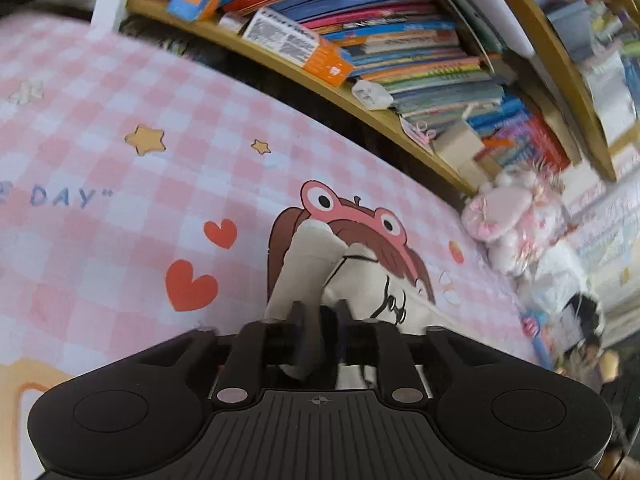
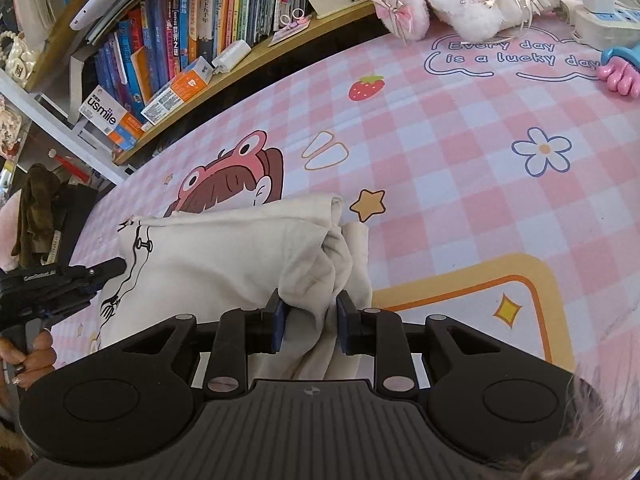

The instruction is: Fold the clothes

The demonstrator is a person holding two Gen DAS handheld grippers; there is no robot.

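Right gripper [image 2: 310, 312]: jaws pinched on a bunched fold of the cream cotton garment with black line print [image 2: 224, 252]. Left gripper [image 1: 320, 316]: jaws narrowly parted around another fold, grip uncertain. Garment lies on the pink checked cartoon-print table [image 2: 460, 168], below the wooden bookshelf [image 2: 192, 32].

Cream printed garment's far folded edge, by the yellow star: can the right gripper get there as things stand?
Probably not yet. The right gripper is shut on a bunched corner of the cream printed garment, so it would have to let go first. Beyond that, the pink checked cloth toward the far folded edge looks unobstructed.
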